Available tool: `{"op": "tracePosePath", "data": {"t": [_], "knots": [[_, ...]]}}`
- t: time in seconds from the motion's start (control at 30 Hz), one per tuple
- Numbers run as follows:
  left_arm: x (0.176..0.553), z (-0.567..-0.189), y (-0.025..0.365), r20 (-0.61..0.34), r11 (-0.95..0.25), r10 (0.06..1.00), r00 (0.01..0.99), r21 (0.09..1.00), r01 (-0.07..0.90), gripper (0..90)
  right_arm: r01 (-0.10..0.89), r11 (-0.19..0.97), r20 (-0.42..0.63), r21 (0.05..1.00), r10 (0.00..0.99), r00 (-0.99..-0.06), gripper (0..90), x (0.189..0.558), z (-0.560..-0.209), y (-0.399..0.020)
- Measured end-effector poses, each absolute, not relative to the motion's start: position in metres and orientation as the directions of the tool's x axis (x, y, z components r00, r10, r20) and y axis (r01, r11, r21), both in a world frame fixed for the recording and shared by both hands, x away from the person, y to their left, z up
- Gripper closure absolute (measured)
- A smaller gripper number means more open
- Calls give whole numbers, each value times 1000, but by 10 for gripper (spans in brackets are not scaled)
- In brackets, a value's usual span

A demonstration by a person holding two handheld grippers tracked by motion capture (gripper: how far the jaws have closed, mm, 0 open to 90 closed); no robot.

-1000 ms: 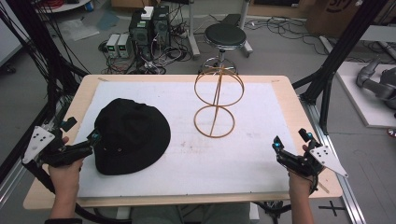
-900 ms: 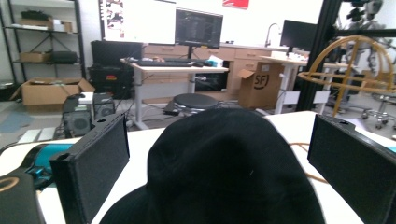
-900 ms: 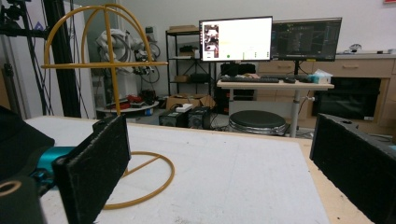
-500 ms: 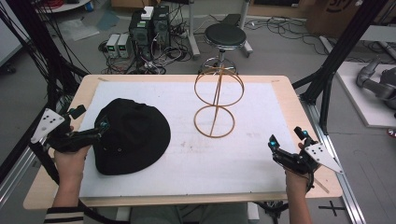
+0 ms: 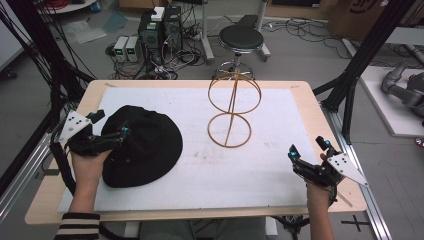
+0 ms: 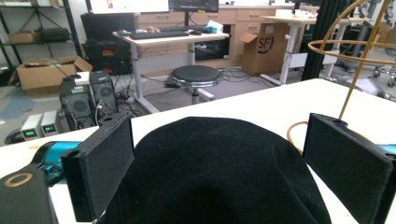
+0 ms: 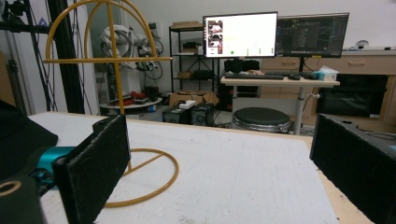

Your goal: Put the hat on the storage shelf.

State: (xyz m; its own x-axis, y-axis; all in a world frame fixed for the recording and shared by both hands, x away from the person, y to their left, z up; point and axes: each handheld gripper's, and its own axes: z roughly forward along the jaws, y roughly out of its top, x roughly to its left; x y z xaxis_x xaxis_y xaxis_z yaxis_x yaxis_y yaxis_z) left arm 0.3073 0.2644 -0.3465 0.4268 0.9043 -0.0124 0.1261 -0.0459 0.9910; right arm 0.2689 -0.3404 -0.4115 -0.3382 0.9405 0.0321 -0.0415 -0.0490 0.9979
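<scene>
I count one black hat, domed and matte, at nine o'clock on the worktop; one wire stand; my left gripper and right gripper, fingers wide open, empty.

Table: white mat, hat, wire stand
</scene>
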Motion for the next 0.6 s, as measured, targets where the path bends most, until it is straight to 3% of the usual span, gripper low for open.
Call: {"op": "tracePosePath", "data": {"t": [0.37, 0.6], "knots": [[319, -356, 257, -23, -72, 903, 428, 976, 204, 126, -25, -50, 39, 998, 941, -336, 47, 268, -412, -341], [319, -361, 254, 0, -101, 917, 400, 967, 232, 202, -22, -49, 38, 999, 942, -335, 49, 269, -413, -341]]}}
